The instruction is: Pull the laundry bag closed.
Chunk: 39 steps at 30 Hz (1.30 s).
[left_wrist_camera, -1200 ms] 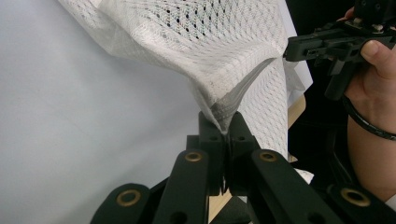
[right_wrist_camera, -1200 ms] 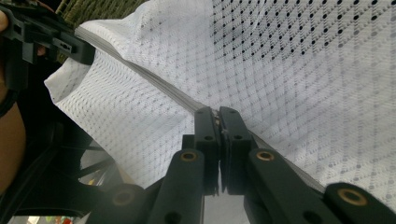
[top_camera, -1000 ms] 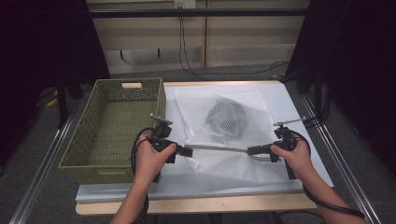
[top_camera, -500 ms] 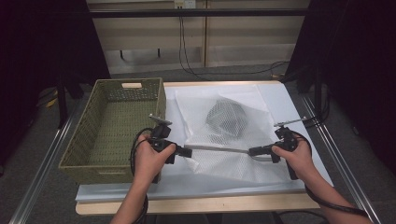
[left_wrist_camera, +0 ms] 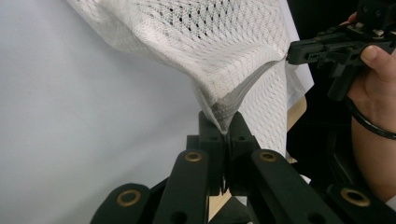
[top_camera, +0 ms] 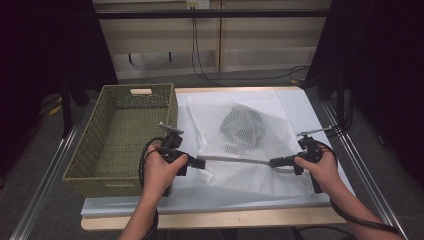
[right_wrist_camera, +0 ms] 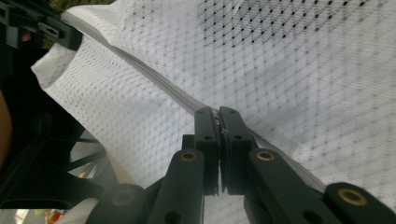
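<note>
A white mesh laundry bag (top_camera: 250, 145) lies on the white table cover with a dark bundle (top_camera: 243, 125) inside it. Its zipper edge (top_camera: 235, 160) is stretched taut and lifted between my two grippers. My left gripper (top_camera: 202, 163) is shut on the left end of that edge, seen pinched between its jaws in the left gripper view (left_wrist_camera: 223, 126). My right gripper (top_camera: 274, 162) is shut on the right end, with the zipper seam (right_wrist_camera: 140, 65) running off to the upper left from its closed jaws (right_wrist_camera: 218, 114).
A green woven basket (top_camera: 92, 160) stands empty at the left, close beside my left hand. The white table cover (top_camera: 320, 107) reaches the table's front and right edges. Metal rails (top_camera: 360, 165) run along both sides of the table.
</note>
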Motion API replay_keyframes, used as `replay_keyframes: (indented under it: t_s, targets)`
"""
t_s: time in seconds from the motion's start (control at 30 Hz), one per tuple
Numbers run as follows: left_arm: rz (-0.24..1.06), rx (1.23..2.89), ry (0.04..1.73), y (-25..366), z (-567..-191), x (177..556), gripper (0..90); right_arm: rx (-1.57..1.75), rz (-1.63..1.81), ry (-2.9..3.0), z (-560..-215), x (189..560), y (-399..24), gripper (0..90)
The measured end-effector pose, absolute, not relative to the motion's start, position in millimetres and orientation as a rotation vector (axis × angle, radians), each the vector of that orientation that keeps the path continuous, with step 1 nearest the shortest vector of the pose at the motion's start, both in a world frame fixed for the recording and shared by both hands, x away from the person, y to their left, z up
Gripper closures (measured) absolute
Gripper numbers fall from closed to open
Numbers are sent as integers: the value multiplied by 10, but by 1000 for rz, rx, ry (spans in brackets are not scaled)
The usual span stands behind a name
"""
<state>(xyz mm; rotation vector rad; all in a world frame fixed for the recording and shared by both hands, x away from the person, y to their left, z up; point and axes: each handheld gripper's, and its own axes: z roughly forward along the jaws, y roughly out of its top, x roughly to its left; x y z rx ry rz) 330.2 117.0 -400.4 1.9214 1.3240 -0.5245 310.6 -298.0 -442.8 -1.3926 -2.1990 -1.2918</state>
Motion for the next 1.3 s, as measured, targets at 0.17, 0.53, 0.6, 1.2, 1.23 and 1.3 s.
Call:
replay_keyframes:
  t_s: [0.17, 0.53, 0.6, 1.2, 1.23, 1.3]
  targets:
    - [-526, 1926, 1323, 1171, -4007, 3303, 880, -1395, -1296, -2188, -4435, 3098, -3011, 878]
    - [-512, 1937, 1329, 1196, -3992, 3310, 880, -1425, -1283, -2189, -4442, 3063, -3075, 878]
    - [-506, 1938, 1328, 1209, -3994, 3310, 880, -1440, -1286, -2204, -4439, 3064, -3083, 878]
    - [-531, 1930, 1319, 1217, -3982, 3314, 880, -1457, -1319, -2160, -4450, 3034, -3203, 878]
    - [-521, 1931, 1324, 1218, -3982, 3312, 880, -1458, -1322, -2159, -4451, 3036, -3207, 878]
    - [-530, 1930, 1321, 1230, -3984, 3316, 880, -1467, -1320, -2161, -4450, 3038, -3215, 878]
